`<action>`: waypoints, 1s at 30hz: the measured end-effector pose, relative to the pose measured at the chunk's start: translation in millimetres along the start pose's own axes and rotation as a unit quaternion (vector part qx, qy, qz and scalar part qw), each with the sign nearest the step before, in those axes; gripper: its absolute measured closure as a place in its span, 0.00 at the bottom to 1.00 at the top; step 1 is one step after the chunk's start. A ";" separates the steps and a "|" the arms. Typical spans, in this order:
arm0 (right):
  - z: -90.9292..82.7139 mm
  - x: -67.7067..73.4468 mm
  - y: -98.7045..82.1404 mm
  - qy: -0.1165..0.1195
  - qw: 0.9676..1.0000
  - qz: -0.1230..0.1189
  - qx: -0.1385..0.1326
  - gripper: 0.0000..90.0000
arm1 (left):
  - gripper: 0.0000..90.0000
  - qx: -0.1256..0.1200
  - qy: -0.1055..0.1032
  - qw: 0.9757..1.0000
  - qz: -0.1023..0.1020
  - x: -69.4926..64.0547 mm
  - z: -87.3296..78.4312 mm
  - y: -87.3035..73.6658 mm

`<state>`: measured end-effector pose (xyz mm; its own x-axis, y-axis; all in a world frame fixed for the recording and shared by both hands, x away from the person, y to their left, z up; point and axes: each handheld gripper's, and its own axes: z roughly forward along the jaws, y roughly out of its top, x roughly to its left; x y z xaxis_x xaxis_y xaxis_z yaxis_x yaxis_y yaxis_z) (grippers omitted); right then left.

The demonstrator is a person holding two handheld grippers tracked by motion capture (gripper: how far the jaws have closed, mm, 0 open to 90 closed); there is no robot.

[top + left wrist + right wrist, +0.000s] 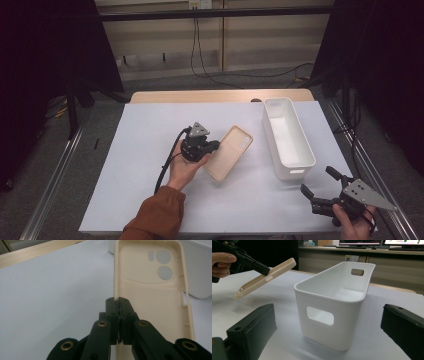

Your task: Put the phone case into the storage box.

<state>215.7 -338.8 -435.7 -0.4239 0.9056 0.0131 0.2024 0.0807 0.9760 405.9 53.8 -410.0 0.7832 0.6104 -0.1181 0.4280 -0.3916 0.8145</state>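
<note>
Left gripper (117,300) – jaws clamped on beige phone case (147,290) edge, lifted off white table sheet (150,150); right gripper (316,186) at 5 o'clock – jaws apart; white bin (287,137) unlabelled.

no legible text, labels, brands, numbers or signs on anything in view

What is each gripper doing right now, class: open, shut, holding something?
Left gripper: shut on the phone case edge, held off the table.
Right gripper: open, holding nothing.
</note>
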 end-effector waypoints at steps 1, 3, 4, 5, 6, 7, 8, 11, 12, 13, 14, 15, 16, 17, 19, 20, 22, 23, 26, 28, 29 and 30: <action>0.0 0.0 0.0 0.000 1.000 0.000 0.000 0.00 | 0.98 0.001 -0.002 1.000 -0.004 0.1 -1.1 -0.3; 0.0 -0.1 0.1 0.000 1.000 0.000 -0.001 0.00 | 0.97 -0.007 0.005 1.000 0.004 0.4 -5.6 -1.6; -0.1 -0.1 0.1 0.000 1.000 0.002 0.000 0.00 | 0.97 -0.007 0.002 1.000 -0.002 0.7 -7.4 -2.3; -0.1 -0.3 0.1 0.000 1.000 0.002 0.000 0.00 | 0.97 -0.010 0.005 1.000 0.001 0.9 -9.6 -3.2; 0.0 -0.3 0.1 -0.001 1.000 0.003 -0.001 0.00 | 0.97 -0.012 0.006 1.000 0.001 1.0 -11.5 -4.0; 0.0 -0.5 0.1 -0.001 1.000 0.002 -0.001 0.00 | 0.98 -0.011 0.006 1.000 0.001 1.2 -13.4 -4.8; 0.0 -0.5 0.1 -0.001 1.000 0.002 -0.001 0.00 | 0.97 -0.014 0.009 1.000 0.002 0.6 -15.4 -5.5; -0.2 -0.7 0.1 -0.002 1.000 0.002 -0.003 0.00 | 0.97 -0.023 0.004 1.000 -0.004 -0.2 -21.1 -7.8; -0.2 -0.9 0.2 -0.003 1.000 0.002 -0.003 0.00 | 0.97 -0.026 0.003 1.000 -0.004 -0.9 -23.0 -8.5; -0.2 -1.1 0.2 -0.003 1.000 0.003 -0.003 0.00 | 0.97 -0.030 0.005 1.000 -0.001 -1.5 -26.0 -9.2; 0.0 -1.1 0.4 -0.003 1.000 0.004 -0.002 0.00 | 0.97 -0.032 0.002 0.999 -0.004 -1.4 -28.2 -9.6; 0.1 -1.0 0.6 -0.003 1.000 0.003 -0.002 0.00 | 0.97 -0.034 0.004 0.999 -0.004 -1.6 -30.9 -10.1; 0.2 -0.8 0.9 -0.003 1.000 0.004 -0.003 0.00 | 0.97 -0.037 0.007 0.999 -0.005 -1.8 -33.6 -10.9; 0.2 -0.6 1.1 -0.004 1.000 0.004 -0.004 0.00 | 0.97 -0.036 0.006 0.999 -0.006 -1.4 -35.8 -11.4; 0.4 -0.4 1.5 -0.002 1.000 0.003 -0.004 0.00 | 0.97 -0.039 0.009 0.999 -0.008 -0.4 -42.2 -13.0; 0.6 -0.5 1.6 -0.001 1.000 0.001 -0.004 0.00 | 0.97 -0.040 0.009 0.999 -0.011 0.5 -45.4 -13.9; 1.0 -0.5 2.0 -0.002 1.000 0.003 -0.004 0.00 | 0.97 -0.044 0.012 0.999 -0.014 2.1 -51.9 -16.2; 1.1 -0.7 2.4 -0.002 1.000 0.002 -0.003 0.00 | 0.97 -0.045 0.014 0.999 -0.016 3.1 -54.7 -17.2; 0.6 -0.6 4.5 -0.006 1.000 0.005 -0.008 0.00 | 0.97 -0.050 0.019 0.998 -0.024 4.9 -61.9 -20.6; -0.3 -1.1 7.0 -0.009 1.000 0.004 -0.014 0.00 | 0.97 -0.050 0.023 0.998 -0.030 6.1 -65.7 -23.3; -1.0 -1.4 8.2 -0.011 1.000 0.005 -0.015 0.00 | 0.97 -0.053 0.024 0.998 -0.031 6.4 -67.9 -25.3; -1.4 -1.5 9.4 -0.011 1.000 0.005 -0.016 0.00 | 0.97 -0.054 0.026 0.998 -0.033 6.5 -69.7 -26.5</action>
<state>216.9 -340.0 -426.2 -0.4032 0.9149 0.0179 0.1779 0.0592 0.9823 368.2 116.1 -392.8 0.7295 0.6681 -0.1466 0.4242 -0.2738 0.8632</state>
